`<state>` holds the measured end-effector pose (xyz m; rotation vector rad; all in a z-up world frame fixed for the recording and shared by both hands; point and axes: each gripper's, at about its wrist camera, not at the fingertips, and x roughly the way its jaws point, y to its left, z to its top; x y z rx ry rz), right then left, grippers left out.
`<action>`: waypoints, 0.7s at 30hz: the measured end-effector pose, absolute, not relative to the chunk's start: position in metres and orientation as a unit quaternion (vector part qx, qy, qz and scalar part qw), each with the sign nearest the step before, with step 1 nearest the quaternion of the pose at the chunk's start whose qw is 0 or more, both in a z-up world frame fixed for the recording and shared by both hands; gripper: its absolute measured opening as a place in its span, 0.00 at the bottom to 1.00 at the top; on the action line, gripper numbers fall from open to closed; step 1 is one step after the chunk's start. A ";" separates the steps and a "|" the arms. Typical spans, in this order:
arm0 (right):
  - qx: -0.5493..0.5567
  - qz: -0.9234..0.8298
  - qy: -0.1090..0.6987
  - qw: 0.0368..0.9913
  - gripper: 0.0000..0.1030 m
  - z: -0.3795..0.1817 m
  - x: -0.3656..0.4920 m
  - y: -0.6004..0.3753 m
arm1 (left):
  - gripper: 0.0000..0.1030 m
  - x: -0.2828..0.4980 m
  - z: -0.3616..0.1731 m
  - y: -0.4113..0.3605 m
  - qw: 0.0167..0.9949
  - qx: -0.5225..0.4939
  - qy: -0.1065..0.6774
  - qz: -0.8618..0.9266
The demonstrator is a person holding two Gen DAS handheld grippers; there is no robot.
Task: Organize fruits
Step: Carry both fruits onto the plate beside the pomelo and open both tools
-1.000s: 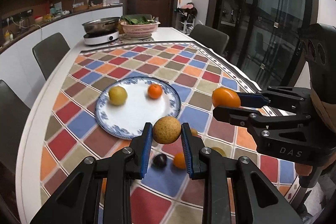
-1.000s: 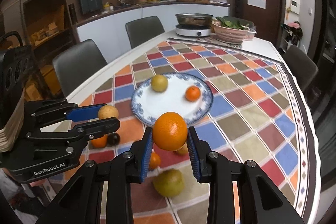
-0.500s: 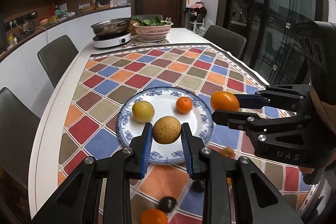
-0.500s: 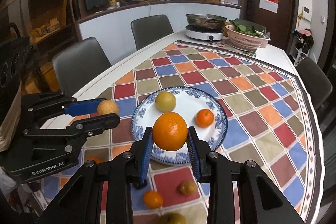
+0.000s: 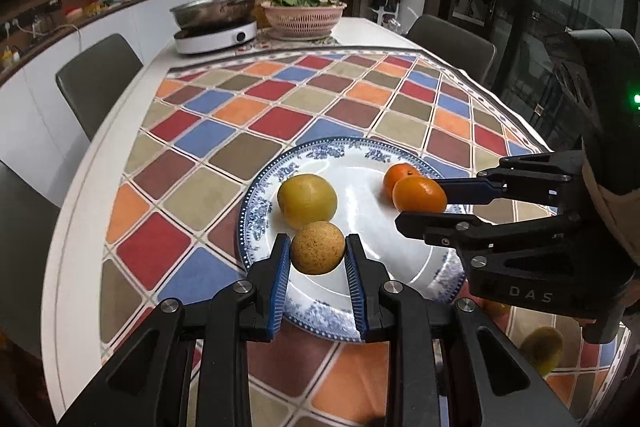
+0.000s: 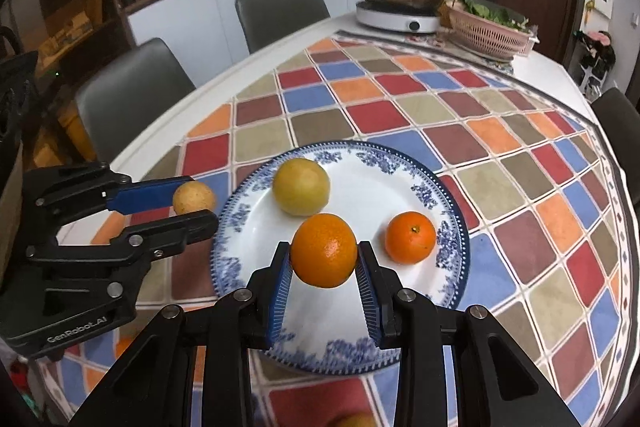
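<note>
Worktop [image 5: 72, 211] carries a checked cloth [image 5: 240, 115] with the blue-rimmed plate [image 5: 260, 187] near the front; an induction cooker with pan [image 5: 216, 23] and a pink colander of greens [image 5: 304, 15] sit at the far end, well clear. Already on the plate: a large yellow fruit [image 5: 307, 201] on its left side and a small tangerine [image 6: 411, 237] on its right. Left tool [image 5: 317, 263] is pinching a rough tan fruit [image 5: 317, 247], held above the plate's near-left rim. Right tool [image 6: 323, 269] is pinching an orange [image 6: 323, 250] above the plate's near middle, between the two fruits lying there. Both pads sit square on the fruit, near the widest part, so the grips look sound. At least one loose greenish fruit [image 5: 540, 349] is on the cloth near the front edge, and a bit of another shows at the bottom of the right view. Step in hand, as I read it: set both down on the plate. Advice: lower each until the fruit rests on the white centre, not the sloped rim, then open slowly so nothing rolls. Tan fruit goes just in front of the yellow one; orange into the bare gap in the near middle. Keep the tools apart, release one at a time, and avoid nudging the tangerine. Main risk is round fruit rolling off.
</note>
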<state>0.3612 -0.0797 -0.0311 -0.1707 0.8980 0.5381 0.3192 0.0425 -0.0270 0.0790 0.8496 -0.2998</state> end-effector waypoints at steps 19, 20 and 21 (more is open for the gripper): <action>-0.093 0.222 0.440 0.865 0.44 -0.046 0.392 -0.078 | 0.39 0.343 -0.042 0.041 0.888 0.031 0.440 -0.130; -0.092 0.221 0.438 0.866 0.44 -0.044 0.390 -0.080 | 0.39 0.340 -0.039 0.042 0.890 0.031 0.437 -0.127; -0.090 0.218 0.436 0.869 0.44 -0.040 0.388 -0.082 | 0.39 0.337 -0.035 0.042 0.891 0.032 0.435 -0.124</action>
